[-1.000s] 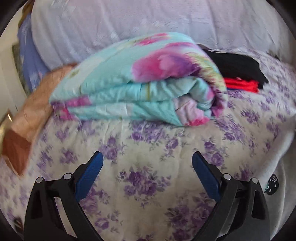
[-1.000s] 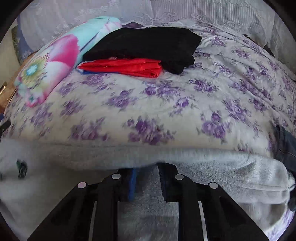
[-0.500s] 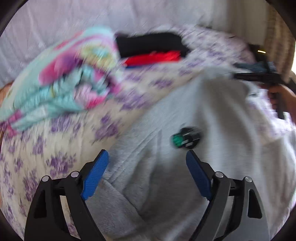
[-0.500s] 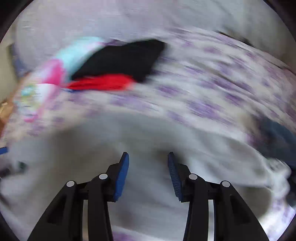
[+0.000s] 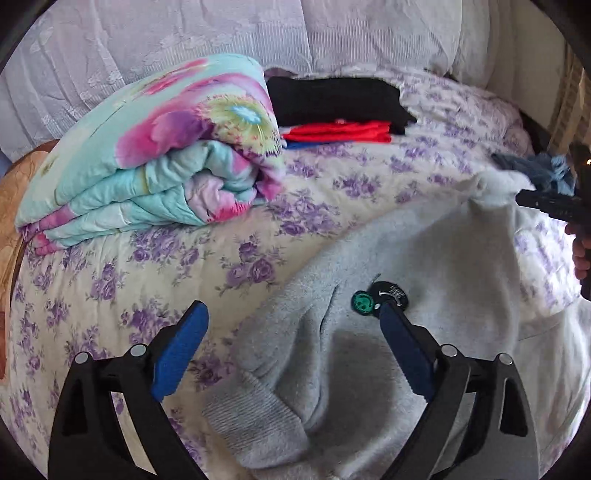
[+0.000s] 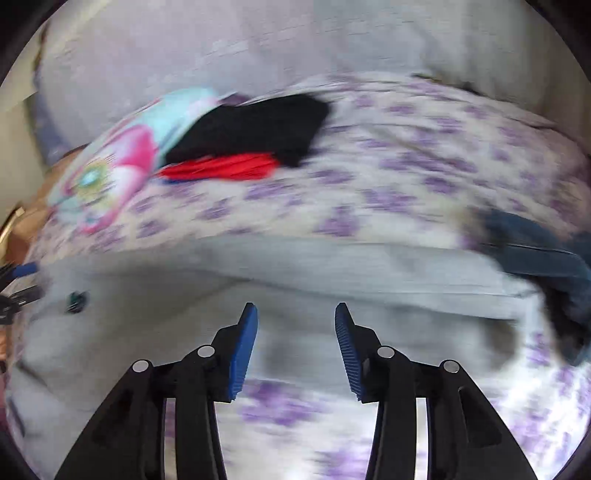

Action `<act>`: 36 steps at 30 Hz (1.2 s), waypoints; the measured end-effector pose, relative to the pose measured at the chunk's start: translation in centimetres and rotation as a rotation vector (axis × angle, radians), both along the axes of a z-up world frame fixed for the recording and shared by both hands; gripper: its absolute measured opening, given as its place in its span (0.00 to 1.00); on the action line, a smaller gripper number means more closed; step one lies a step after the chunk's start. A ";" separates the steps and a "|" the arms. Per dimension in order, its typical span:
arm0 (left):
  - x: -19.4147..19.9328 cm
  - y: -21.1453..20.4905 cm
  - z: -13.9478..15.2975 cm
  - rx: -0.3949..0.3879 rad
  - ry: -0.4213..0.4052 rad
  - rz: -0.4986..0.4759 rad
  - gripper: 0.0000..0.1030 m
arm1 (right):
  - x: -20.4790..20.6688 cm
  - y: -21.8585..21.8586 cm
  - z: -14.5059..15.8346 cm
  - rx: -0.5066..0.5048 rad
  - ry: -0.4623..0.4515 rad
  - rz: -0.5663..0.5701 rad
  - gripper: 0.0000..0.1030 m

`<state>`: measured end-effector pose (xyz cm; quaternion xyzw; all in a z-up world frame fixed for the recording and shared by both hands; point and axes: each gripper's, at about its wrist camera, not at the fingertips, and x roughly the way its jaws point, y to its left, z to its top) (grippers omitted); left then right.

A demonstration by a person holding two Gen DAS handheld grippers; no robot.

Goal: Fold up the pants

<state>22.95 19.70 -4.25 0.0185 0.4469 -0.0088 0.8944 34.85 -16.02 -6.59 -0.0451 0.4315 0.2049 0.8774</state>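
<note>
Grey sweatpants (image 5: pixel 424 266) lie spread across the flowered bedspread (image 5: pixel 147 266), with a green and black badge (image 5: pixel 369 301) and a ribbed cuff (image 5: pixel 255 417) near me. My left gripper (image 5: pixel 291 328) is open and empty, its jaws wide over the cuff end. In the right wrist view the pants (image 6: pixel 295 280) lie flat and blurred. My right gripper (image 6: pixel 295 332) is open and empty just above their near edge. It also shows at the right edge of the left wrist view (image 5: pixel 554 206), by a raised corner of the pants.
A folded floral quilt (image 5: pixel 155 147) sits at the back left. Folded black (image 5: pixel 332 99) and red (image 5: pixel 340 132) clothes are stacked beside it. Blue denim (image 6: pixel 535 254) lies at the right. A white padded headboard (image 5: pixel 258 33) runs behind.
My right gripper was shut on the grey pants a second ago and has opened and let them go. My left gripper swung right from the bare bedspread to over the pants' cuff end.
</note>
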 end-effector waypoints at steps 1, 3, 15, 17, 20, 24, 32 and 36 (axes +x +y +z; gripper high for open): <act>0.9 0.5 -1.1 0.019 0.035 0.044 0.89 | 0.2 1.5 -1.0 -0.012 0.028 0.028 0.54; 2.0 2.3 -2.9 0.008 0.080 0.125 0.91 | 1.1 3.7 -3.8 -0.127 0.115 0.030 0.59; 0.4 3.4 0.7 0.012 -0.005 -0.003 0.91 | -3.2 5.5 3.2 -0.323 -0.016 0.235 0.61; -0.3 3.5 1.6 0.046 -0.033 -0.015 0.91 | -2.6 7.4 3.9 -0.354 -0.056 0.291 0.62; -1.1 5.3 3.2 0.105 -0.077 0.041 0.92 | -1.5 10.0 4.3 -0.409 -0.095 0.363 0.62; -1.4 7.1 4.0 0.005 -0.059 0.027 0.92 | -0.3 12.5 4.0 -0.353 -0.010 0.499 0.62; 0.3 2.1 -0.2 -0.085 0.046 -0.127 0.92 | 9.1 13.4 -1.7 -0.308 0.118 0.412 0.38; 3.3 2.6 -4.2 -0.078 0.161 -0.045 0.93 | 13.0 13.7 -4.1 -0.239 0.067 0.269 0.40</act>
